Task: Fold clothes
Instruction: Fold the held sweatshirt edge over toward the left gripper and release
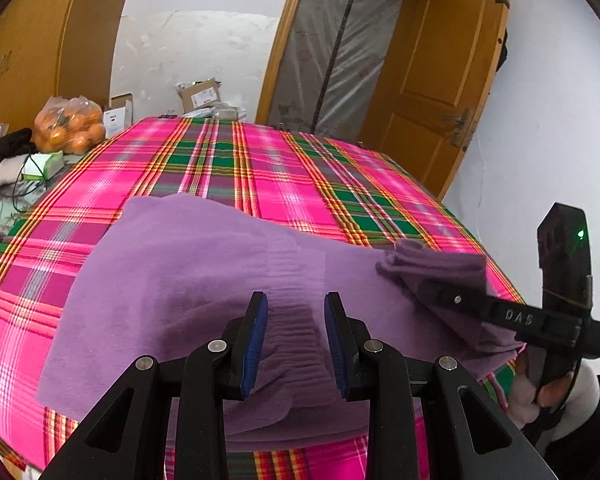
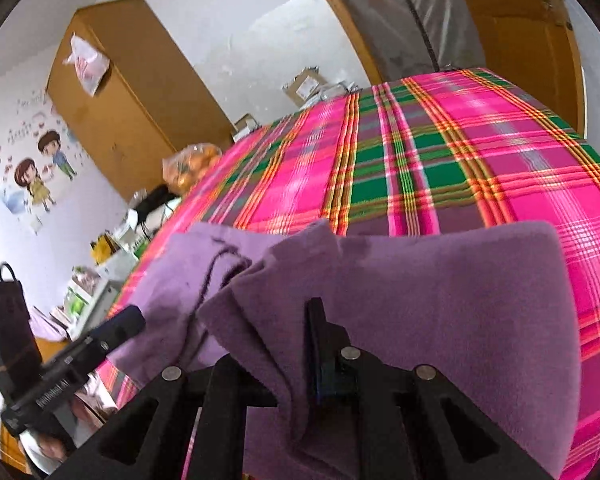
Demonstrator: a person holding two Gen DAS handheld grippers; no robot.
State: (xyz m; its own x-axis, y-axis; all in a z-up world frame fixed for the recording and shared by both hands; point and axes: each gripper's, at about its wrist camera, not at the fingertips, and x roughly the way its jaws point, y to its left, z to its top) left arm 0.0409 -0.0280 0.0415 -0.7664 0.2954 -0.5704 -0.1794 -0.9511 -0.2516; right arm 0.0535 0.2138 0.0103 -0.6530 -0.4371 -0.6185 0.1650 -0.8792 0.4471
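Note:
A purple fleece garment (image 1: 172, 280) lies on a pink and green plaid cloth (image 1: 260, 168) that covers the table. My left gripper (image 1: 296, 300) sits at the garment's near edge, and its blue pads (image 1: 256, 336) are shut on a bunched ribbed band of the fabric. To the right, my right gripper (image 1: 424, 284) holds up a folded corner of the same garment. In the right wrist view that fold (image 2: 268, 280) drapes over my right gripper (image 2: 280, 320) and hides one finger; the other finger (image 2: 314, 332) presses against the cloth. A dark drawstring (image 2: 212, 280) lies on the garment.
A bag of oranges (image 1: 70, 126), small boxes and cables (image 1: 20, 176) crowd the left side beside the table. Cardboard boxes (image 1: 200, 96) stand past the far edge, near an open wooden door (image 1: 440, 72). A wardrobe (image 2: 128, 96) stands by the wall. A hand (image 1: 540, 384) grips the right tool.

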